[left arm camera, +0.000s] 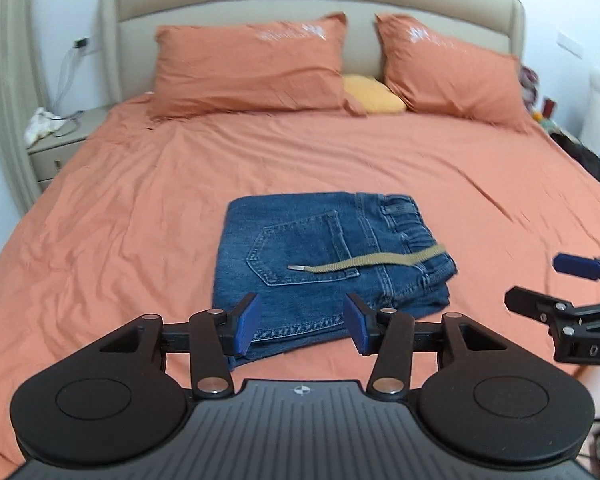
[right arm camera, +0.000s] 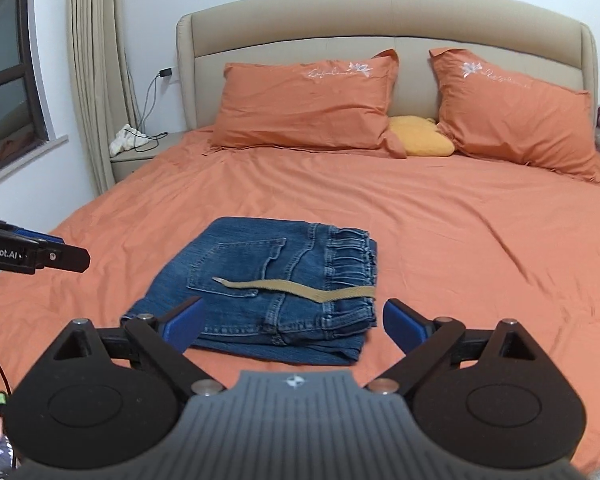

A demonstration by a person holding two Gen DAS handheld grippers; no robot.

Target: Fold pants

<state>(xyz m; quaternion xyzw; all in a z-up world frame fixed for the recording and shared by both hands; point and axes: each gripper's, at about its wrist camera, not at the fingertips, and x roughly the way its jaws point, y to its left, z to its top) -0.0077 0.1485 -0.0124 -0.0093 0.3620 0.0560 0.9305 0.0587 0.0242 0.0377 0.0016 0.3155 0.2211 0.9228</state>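
A pair of blue jeans [left arm camera: 320,256] [right arm camera: 268,284] lies folded into a compact stack on the orange bed sheet [left arm camera: 140,200] [right arm camera: 480,240], back pocket up. A tan belt strap [left arm camera: 364,264] [right arm camera: 296,289] trails across the top. My left gripper [left arm camera: 302,322] hovers at the near edge of the stack, open, nothing between its blue pads. My right gripper [right arm camera: 294,322] is also open wide near the stack's front edge, holding nothing. Each gripper shows at the side of the other's view: the right gripper [left arm camera: 556,284] and the left gripper [right arm camera: 66,254].
Two orange pillows [left arm camera: 252,68] [right arm camera: 512,108] and a yellow cushion [left arm camera: 374,94] lean on the beige headboard [right arm camera: 380,16]. A nightstand [left arm camera: 56,144] with a cloth and cables stands left. Curtain and window [right arm camera: 8,80] are far left. Dark items [left arm camera: 584,156] sit beside the bed's right edge.
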